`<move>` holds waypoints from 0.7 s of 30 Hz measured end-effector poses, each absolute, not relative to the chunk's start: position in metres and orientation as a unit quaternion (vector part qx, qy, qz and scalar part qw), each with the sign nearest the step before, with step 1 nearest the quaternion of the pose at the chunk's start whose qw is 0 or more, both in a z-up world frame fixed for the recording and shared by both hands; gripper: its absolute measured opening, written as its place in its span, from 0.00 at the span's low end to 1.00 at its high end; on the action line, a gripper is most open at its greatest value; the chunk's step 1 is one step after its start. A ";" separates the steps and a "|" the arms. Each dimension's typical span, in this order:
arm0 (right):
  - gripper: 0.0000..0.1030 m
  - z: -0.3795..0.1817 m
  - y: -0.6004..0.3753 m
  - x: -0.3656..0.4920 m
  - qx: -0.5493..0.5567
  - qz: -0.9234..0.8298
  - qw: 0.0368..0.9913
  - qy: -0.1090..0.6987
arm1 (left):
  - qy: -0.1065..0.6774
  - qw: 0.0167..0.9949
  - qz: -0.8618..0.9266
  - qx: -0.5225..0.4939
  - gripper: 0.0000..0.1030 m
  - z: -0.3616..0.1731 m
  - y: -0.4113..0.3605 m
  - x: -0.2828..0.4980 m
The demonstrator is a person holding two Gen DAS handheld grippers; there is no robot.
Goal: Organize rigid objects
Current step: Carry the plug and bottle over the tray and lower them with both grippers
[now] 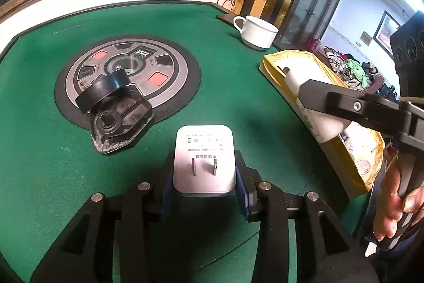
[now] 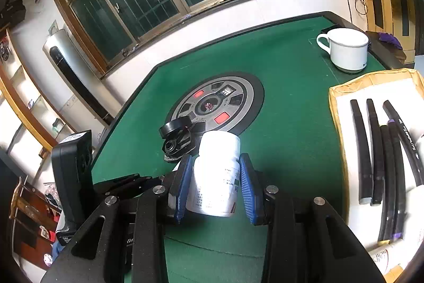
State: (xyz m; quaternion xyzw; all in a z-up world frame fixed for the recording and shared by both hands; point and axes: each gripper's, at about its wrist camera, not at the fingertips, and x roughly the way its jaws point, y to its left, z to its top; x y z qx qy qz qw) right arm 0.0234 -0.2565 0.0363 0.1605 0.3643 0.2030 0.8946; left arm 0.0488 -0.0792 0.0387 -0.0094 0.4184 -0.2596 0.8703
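Observation:
My left gripper (image 1: 204,177) is shut on a white plug adapter (image 1: 204,158), prongs facing the camera, just above the green table (image 1: 238,97). My right gripper (image 2: 216,184) is shut on a white pill bottle (image 2: 216,171); in the left wrist view that bottle (image 1: 318,118) hangs over the cardboard tray (image 1: 273,68), clamped in the right gripper (image 1: 312,108). A black tape roll (image 1: 103,89) leans on a dark metal part (image 1: 119,123) near the table's centre dial. The tray (image 2: 341,97) holds several black rods (image 2: 376,155).
A white mug (image 1: 257,31) stands at the far right of the table, also in the right wrist view as the mug (image 2: 347,49). The round centre dial (image 1: 127,68) sits in the middle. A person's hand (image 1: 394,203) grips the right handle. A small bottle (image 2: 384,253) lies in the tray's near corner.

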 end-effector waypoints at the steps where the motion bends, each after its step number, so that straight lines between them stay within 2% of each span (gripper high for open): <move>1: 0.31 0.036 -0.258 0.023 0.161 0.202 0.895 0.364 | 0.418 0.870 -0.262 -0.010 0.36 0.039 -0.080 0.048; 14: 0.31 0.037 -0.310 0.001 0.195 0.182 0.898 0.351 | 0.397 0.864 -0.308 -0.027 0.36 0.063 -0.116 0.034; 21: 0.31 0.040 -0.367 -0.016 0.221 0.143 0.905 0.334 | 0.390 0.851 -0.352 -0.014 0.36 0.074 -0.165 0.027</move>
